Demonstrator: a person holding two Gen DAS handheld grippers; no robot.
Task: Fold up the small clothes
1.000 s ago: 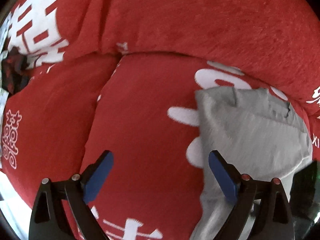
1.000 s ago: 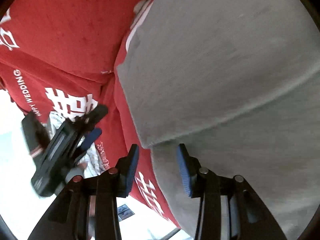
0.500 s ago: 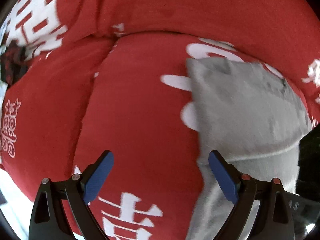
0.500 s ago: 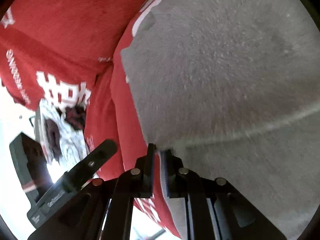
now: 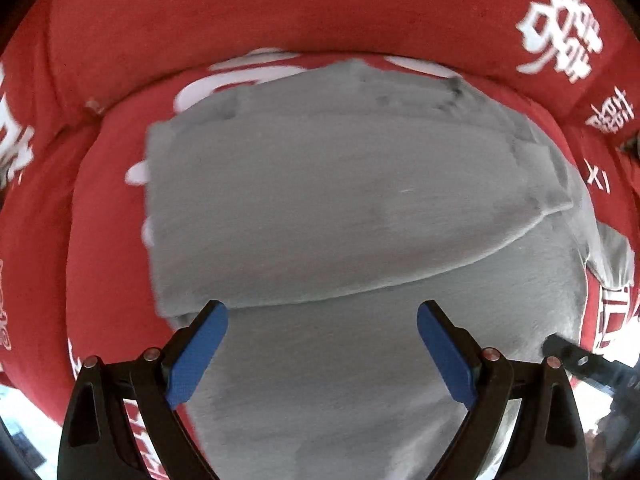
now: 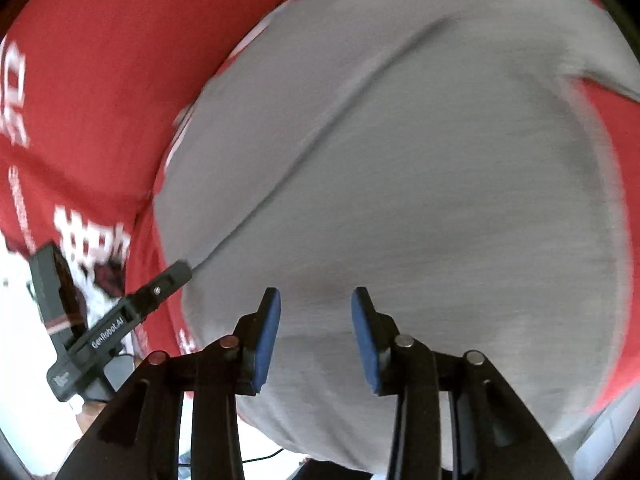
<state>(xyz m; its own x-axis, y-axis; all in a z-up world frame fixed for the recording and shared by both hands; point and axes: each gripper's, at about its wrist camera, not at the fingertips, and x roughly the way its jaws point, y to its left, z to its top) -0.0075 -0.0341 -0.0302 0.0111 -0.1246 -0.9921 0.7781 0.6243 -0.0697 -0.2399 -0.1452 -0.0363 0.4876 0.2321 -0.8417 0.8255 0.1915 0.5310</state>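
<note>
- both grippers have swung across since a second ago: the left gripper now hangs over the grey garment rather than beside it.
- it stands wide, nothing between its pads.
- right gripper is partway apart and opening, empty, over the same cloth.
- garment lies half folded on the red cushion.
- risk: the folded flap may spring back now it is let go, or a low pad could drag the hem askew.
</note>
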